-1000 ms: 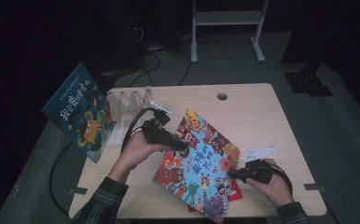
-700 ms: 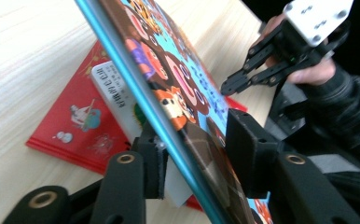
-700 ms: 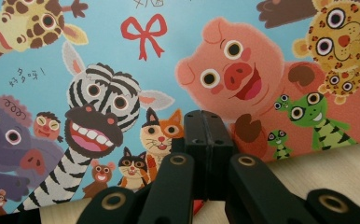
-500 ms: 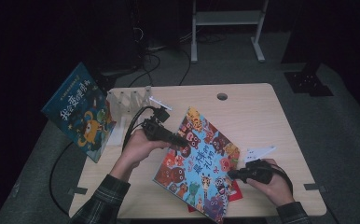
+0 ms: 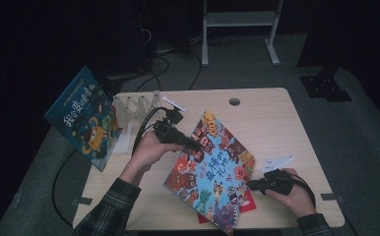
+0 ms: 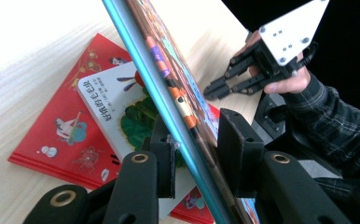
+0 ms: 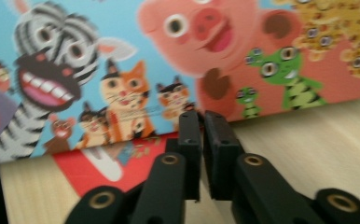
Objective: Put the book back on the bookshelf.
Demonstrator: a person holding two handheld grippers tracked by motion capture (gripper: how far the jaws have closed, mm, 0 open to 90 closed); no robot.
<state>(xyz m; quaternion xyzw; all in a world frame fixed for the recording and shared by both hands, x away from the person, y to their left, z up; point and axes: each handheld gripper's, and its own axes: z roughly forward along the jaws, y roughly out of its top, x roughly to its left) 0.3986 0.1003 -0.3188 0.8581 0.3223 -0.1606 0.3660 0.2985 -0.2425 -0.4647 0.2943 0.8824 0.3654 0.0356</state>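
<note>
- Blue-covered animal picture book [image 5: 212,169], tilted up off the table [image 5: 276,123], stands in the left tongs [image 6: 194,154], whose jaws have just been closing and now pinch its upper edge.
- Red book [image 6: 52,135] and a white one [image 6: 117,107] lie beneath it, left of those tongs.
- Right tongs [image 7: 201,140], jaws nearly pressed together and empty, rest at the tilted book's lower edge; the lift looks ready.

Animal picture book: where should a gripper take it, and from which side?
Grip the animal picture book by its thin raised edge, coming from the left, jaws straddling the cover. It's tilted up off the red book, so that edge is free; the left gripper already has it between its jaws there.
</note>
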